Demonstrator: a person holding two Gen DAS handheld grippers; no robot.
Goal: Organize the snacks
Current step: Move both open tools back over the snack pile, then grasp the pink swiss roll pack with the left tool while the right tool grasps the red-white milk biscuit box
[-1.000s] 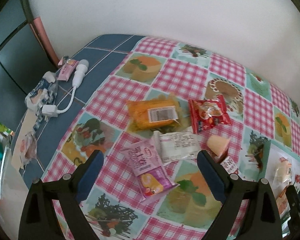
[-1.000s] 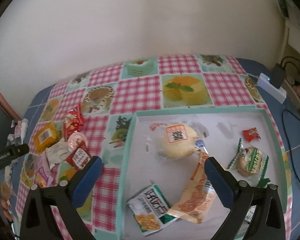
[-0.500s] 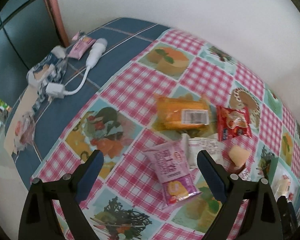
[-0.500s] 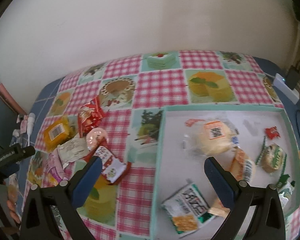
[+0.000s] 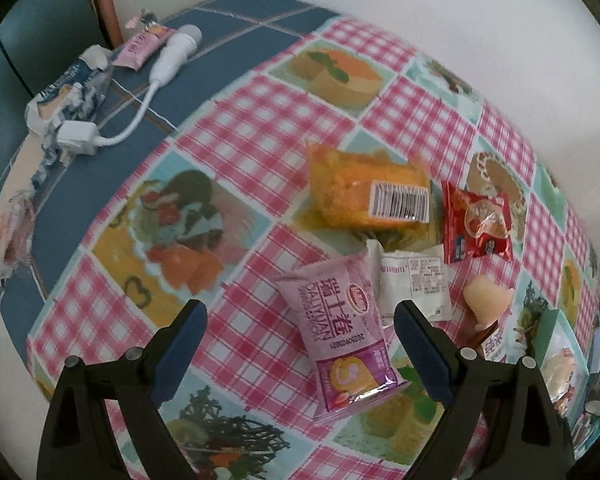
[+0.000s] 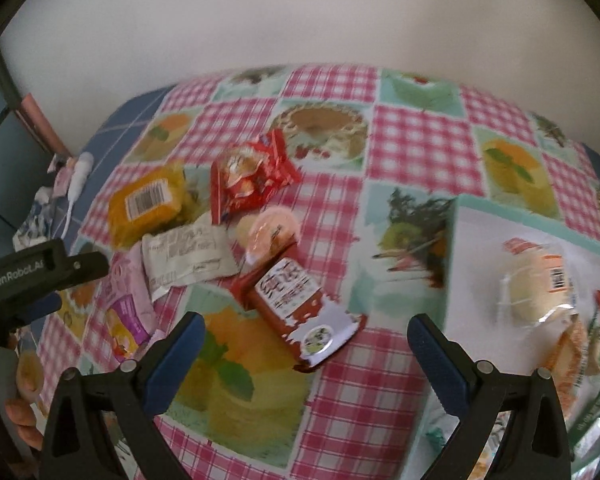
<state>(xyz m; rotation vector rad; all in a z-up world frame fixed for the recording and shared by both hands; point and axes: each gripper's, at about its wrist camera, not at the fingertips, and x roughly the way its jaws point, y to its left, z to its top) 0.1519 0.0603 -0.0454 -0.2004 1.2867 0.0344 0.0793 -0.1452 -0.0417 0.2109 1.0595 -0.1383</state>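
A white tray [image 6: 480, 240] with a green rim is seen at the right of the checked tablecloth [image 6: 412, 144]; a wrapped bun [image 6: 536, 284] and other packets lie in it. Loose snacks are clustered left of the tray: an orange packet [image 5: 364, 196], a pink packet [image 5: 340, 328], a red packet [image 6: 296, 300]. The left gripper [image 5: 300, 332] and right gripper [image 6: 304, 344] are held with jaws wide apart, nothing clamped.

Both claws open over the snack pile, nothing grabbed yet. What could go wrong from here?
1. The pink packet overlaps the white packet, so the left claw might drag both.
2. The red-brown packet lies against the jelly cup; the right claw may nudge the cup away.
3. The two claws are close together and could collide.
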